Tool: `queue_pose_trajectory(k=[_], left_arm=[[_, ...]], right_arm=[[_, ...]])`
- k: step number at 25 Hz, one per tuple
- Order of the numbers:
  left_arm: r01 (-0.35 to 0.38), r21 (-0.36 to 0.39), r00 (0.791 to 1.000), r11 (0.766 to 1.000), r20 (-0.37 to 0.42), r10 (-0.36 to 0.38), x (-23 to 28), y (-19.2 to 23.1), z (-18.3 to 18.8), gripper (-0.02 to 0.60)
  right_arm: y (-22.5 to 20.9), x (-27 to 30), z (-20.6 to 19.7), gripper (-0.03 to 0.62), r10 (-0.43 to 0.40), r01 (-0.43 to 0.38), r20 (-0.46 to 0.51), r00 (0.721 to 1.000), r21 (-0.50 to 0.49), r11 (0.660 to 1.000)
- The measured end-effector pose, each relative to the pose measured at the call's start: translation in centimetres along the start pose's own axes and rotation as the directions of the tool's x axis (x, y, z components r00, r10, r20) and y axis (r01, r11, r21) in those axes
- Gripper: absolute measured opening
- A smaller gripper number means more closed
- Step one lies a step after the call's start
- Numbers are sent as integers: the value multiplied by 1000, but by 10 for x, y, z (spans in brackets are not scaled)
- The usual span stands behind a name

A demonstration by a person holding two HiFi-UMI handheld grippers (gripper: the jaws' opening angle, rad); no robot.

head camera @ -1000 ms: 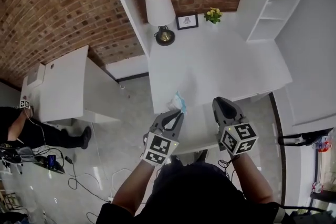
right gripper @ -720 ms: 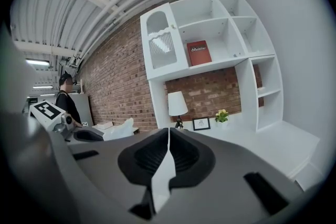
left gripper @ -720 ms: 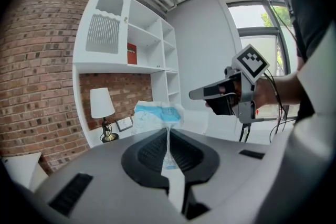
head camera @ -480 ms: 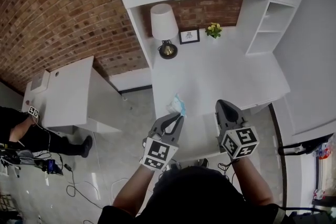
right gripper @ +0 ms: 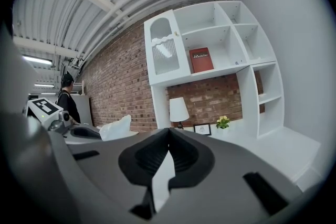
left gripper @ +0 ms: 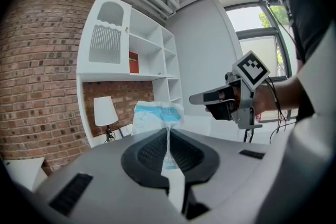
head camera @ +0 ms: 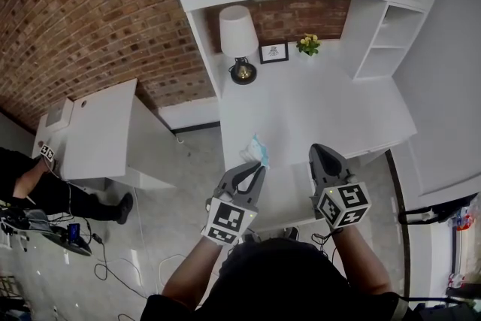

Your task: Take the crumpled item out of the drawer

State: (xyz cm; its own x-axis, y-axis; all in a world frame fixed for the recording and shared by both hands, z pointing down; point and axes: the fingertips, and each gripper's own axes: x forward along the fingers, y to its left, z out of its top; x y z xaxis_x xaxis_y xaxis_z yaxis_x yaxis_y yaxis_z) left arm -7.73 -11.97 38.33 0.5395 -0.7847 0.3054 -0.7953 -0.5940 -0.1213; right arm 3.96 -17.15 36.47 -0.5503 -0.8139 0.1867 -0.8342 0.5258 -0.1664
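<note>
- The left gripper has its jaws clenched on the crumpled item, a white wrapper with pale blue print.
- In the left gripper view the jaws meet on a thin lower fold of the crumpled item. The rest of it fans out wider just beyond and above the tips.
- Its long axis runs roughly on from the line of the jaws, with the free, broader end pointing away from the person, towards the table lamp.
- In the head view the item shows over the near left edge of the white desk. Whether it touches the desk cannot be told.
- The right gripper has its jaws pressed together with nothing between them, as the right gripper view shows.
- The item lies well to the left of the right jaws, level with their tips.
- Far ahead of both pairs of jaws, at the brick wall, a small framed picture and yellow flowers stand beside the lamp.
</note>
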Motion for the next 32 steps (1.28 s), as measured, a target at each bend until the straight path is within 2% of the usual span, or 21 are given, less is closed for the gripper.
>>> queue_pose_trajectory(k=[32], left_arm=[[35, -8, 999, 999, -2, -35, 1, -10, -3, 21]], right_arm=[[4, -4, -10, 0, 2, -3, -24, 1000, -7, 1000]])
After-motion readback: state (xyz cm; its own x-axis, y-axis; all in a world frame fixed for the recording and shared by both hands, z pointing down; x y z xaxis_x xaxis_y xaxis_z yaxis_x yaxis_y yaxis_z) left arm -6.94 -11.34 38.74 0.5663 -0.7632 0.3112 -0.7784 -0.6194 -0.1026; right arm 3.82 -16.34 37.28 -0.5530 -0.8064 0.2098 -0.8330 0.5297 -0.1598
